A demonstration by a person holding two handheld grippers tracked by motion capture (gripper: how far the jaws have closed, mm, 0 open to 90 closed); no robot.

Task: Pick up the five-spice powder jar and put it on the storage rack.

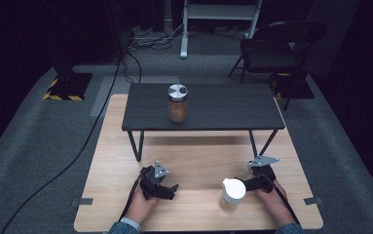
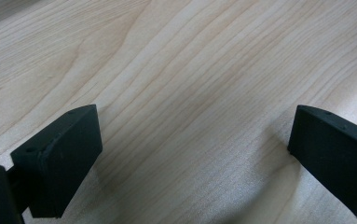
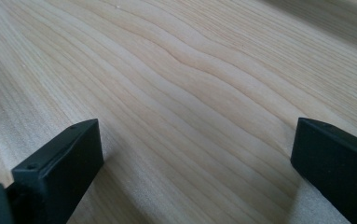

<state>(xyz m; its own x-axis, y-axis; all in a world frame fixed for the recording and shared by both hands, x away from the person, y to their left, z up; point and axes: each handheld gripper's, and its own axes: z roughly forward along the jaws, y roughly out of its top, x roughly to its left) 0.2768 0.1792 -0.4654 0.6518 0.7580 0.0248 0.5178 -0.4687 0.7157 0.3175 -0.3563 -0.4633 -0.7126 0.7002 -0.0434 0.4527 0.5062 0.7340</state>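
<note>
I see both the left gripper and right gripper with jaws wide, bare desk between them; a white-lidded jar stands just beside the right jaws.

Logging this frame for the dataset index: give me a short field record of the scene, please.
surface: light wooden table
raised shelf: dark small table standing on it
on shelf: jar with silver lid, brown contents, upright
on table: white-lidded jar, upright, beside right hand-held gripper
left hand-held gripper: open, jaws apart over bare wood
right hand-held gripper: open, nothing between jaws
</note>
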